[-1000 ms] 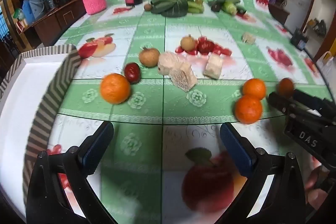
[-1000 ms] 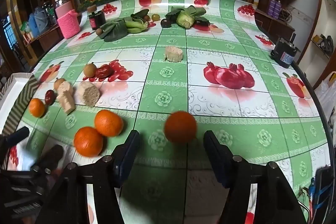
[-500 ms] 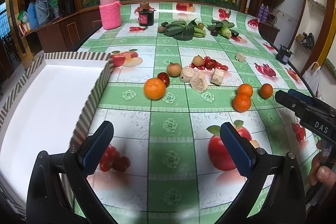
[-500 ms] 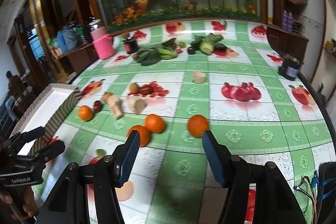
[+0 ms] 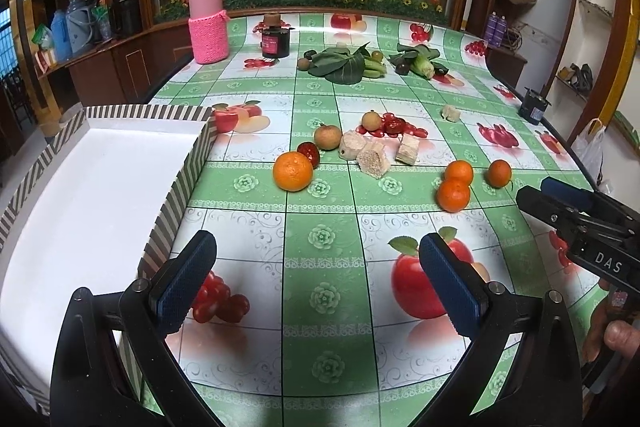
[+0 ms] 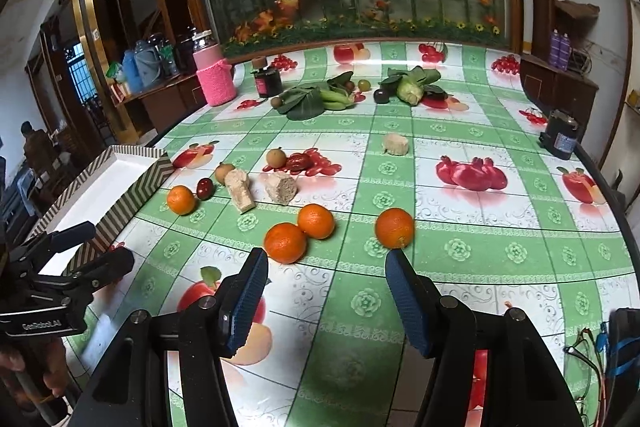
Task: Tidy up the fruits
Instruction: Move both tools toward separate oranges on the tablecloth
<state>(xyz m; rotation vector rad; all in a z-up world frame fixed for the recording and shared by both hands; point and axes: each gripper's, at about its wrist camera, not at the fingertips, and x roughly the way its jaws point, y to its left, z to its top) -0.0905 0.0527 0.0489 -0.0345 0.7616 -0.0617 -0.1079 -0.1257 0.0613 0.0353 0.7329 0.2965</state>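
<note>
Several oranges lie on the fruit-print tablecloth. One orange (image 5: 293, 171) sits near the striped-rim white tray (image 5: 192, 163), beside a red date (image 5: 308, 151) and a brown round fruit (image 5: 328, 136). A touching pair of oranges (image 6: 285, 242) and a lone orange (image 6: 394, 227) lie just ahead of my right gripper (image 6: 326, 275), which is open and holds nothing. My left gripper (image 5: 316, 259) is open and holds nothing, hovering above the table beside the tray's right wall. The tray interior is bare white.
Beige spongy chunks (image 5: 372, 157) lie among the fruit. At the back stand a pink-sleeved jar (image 5: 208, 27), a dark jar (image 5: 275, 43) and leafy greens (image 5: 340, 65). A black canister (image 6: 560, 137) stands at the right table edge.
Both grippers have drawn back and risen from the fruit, so the oranges look smaller and farther. More of the tray shows in the left wrist view. Both stay open.
</note>
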